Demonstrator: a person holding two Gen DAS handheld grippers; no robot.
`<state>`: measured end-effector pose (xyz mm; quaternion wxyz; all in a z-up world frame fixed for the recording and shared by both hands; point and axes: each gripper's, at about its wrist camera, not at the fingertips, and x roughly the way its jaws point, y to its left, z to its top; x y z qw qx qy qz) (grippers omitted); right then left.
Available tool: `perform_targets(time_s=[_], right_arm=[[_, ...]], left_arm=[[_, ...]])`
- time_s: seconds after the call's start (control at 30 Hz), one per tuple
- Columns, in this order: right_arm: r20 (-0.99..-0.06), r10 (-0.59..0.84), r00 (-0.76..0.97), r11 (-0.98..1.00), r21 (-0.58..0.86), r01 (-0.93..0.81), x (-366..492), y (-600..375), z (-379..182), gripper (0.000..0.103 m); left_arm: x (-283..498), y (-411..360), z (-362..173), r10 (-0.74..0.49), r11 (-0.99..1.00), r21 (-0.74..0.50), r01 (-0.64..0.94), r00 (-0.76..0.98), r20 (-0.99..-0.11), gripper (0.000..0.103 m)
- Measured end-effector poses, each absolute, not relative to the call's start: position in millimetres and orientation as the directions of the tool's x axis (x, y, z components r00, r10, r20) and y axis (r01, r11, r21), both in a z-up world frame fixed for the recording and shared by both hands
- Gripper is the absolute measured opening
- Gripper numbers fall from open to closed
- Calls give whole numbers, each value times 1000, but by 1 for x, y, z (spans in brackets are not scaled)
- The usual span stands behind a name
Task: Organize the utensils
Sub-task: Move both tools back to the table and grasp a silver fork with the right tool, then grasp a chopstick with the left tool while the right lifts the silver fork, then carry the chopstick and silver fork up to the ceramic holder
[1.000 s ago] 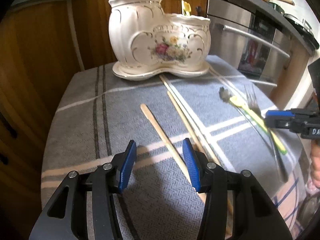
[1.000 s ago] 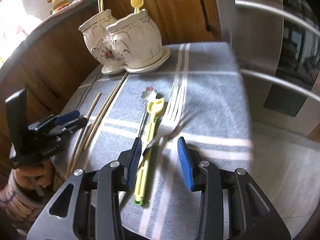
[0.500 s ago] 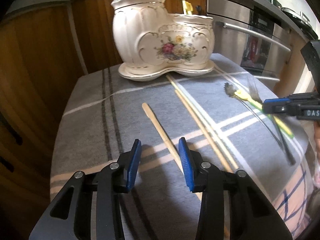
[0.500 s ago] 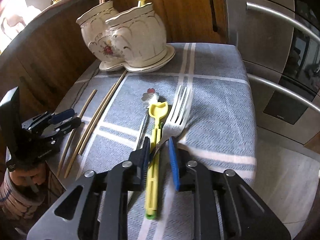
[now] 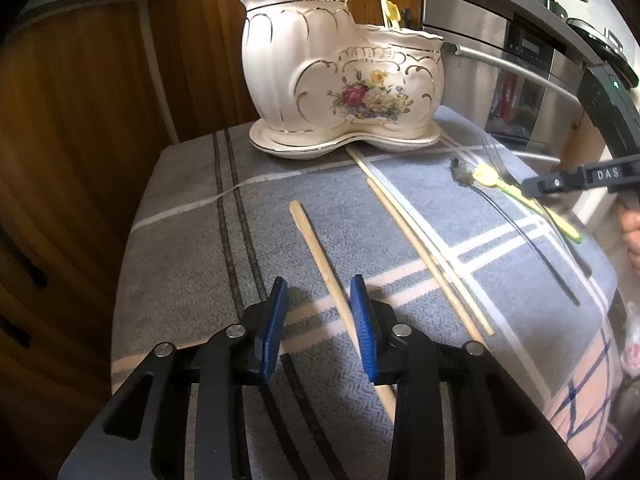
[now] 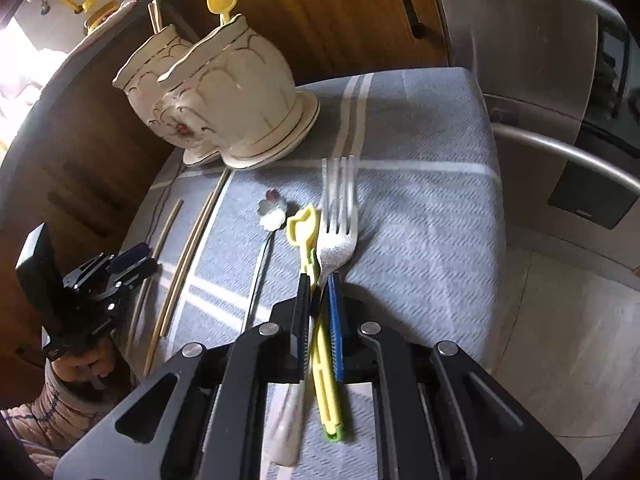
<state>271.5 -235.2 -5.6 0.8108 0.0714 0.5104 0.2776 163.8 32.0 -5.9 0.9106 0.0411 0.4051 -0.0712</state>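
Right gripper (image 6: 318, 280) just closed, clamped on the neck of the metal fork (image 6: 338, 216) near the right edge of the grey cloth (image 6: 420, 208). Left gripper (image 5: 318, 290) closing but not gripping, jaws apart around the wooden stick (image 5: 320, 256). White ceramic holder (image 5: 340, 76) at the far edge.

Glossy glazed ceramic holder (image 5: 340, 76), matt woven cloth (image 5: 192, 248), shiny metal fork (image 6: 339, 220)
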Motion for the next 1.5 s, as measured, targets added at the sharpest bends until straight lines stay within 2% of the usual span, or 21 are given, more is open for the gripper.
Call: perform_targets(time_s=[0.13, 0.5, 0.83, 1.07, 1.13, 1.2, 1.33, 1.5], right_arm=[[-813, 479, 331, 853, 341, -396, 276, -230, 0, 7], [-926, 221, 307, 862, 38, -506, 290, -199, -3, 7], [-957, 103, 271, 821, -72, -566, 291, -185, -2, 6], [-951, 147, 271, 846, -21, -533, 294, -192, -4, 5], [-944, 167, 285, 849, -10, -528, 291, -197, -2, 5], [-931, 203, 303, 851, 15, -525, 288, -202, 6, 5], [-899, 259, 354, 851, 39, -524, 278, -207, 28, 5], [-844, 329, 424, 846, 64, -529, 265, -209, 60, 5]], left_arm=[[166, 37, -5, -109, 983, 12, 182, 641, -760, 24], [181, 38, 0, -112, 970, 28, 240, 547, -830, 24], [210, 33, 5, -101, 943, 28, 331, 364, -926, 24], [215, 34, 8, -105, 936, 18, 352, 325, -940, 23], [215, 32, 7, -106, 934, 22, 357, 335, -936, 10], [213, 33, 7, -108, 939, 22, 344, 352, -930, 6], [209, 41, 9, -147, 951, -24, 310, 381, -913, 6], [200, 54, 38, -220, 958, -91, 272, 493, -842, 6]])
